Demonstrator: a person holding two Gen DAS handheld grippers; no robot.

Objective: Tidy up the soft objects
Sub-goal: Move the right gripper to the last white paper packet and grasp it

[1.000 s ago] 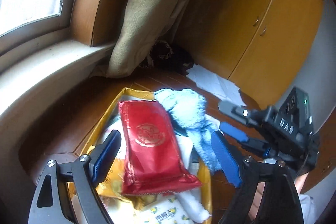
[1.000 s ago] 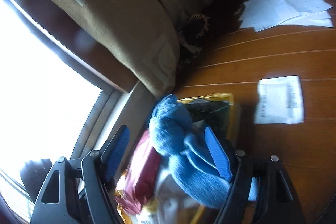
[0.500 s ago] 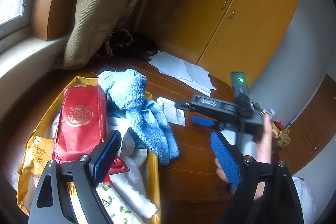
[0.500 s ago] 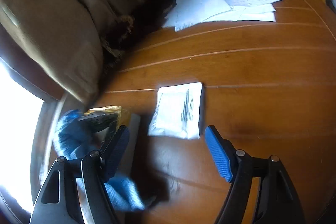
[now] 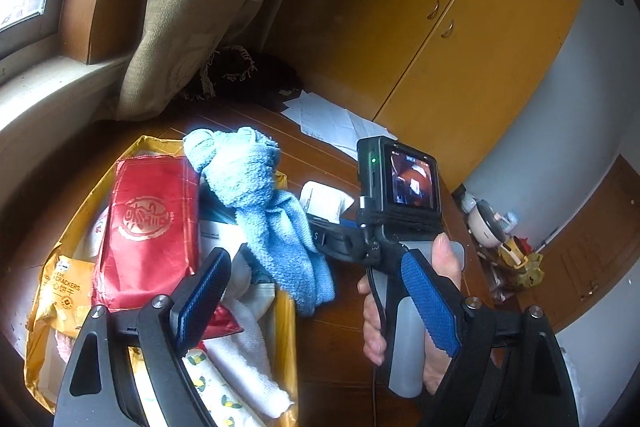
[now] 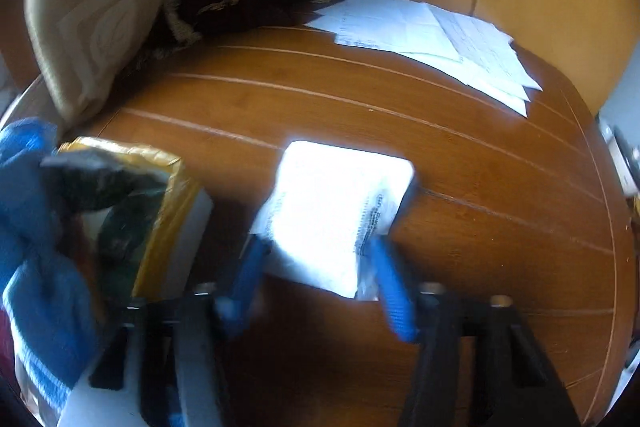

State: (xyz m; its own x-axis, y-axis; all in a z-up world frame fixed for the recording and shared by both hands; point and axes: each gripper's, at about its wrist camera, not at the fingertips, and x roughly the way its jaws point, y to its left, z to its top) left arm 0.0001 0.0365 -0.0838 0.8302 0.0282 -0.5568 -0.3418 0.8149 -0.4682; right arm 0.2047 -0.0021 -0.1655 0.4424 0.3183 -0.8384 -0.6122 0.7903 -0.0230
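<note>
Since the white packet (image 6: 336,215) lies flat on the tabletop (image 6: 460,155) at frame centre in the right wrist view, with its near edge sitting between the right tool (image 6: 316,251) pads, the right hand is the one placed for the pick. The jaws have just been closing and now stand about half open; the packet's lower corners are level with the blue pads (image 6: 390,283) on both sides, but blur hides whether they press on it yet. I'd call it bracketed, not gripped.

Packet's long axis runs from lower centre toward upper centre of that frame, roughly along the tool's pointing line, so the pads close across its short side. Good alignment, no roll needed in my view.

The yellow bag (image 6: 168,183) with the rest of the soft goods sits just beside the packet, at left of the frame, blue towel (image 6: 28,211) draped over its edge.

In the left wrist view the left tool (image 5: 316,299) is wide open and holds nothing, hanging over the bag's near end at lower left: red pouch (image 5: 148,227), cracker packet (image 5: 60,287) and white cloth (image 5: 248,339) below it. The packet (image 5: 324,197) shows at centre frame, past the towel, well apart from the left tool, and the person's hand (image 5: 400,311) on the right tool's handle is in between.
</note>
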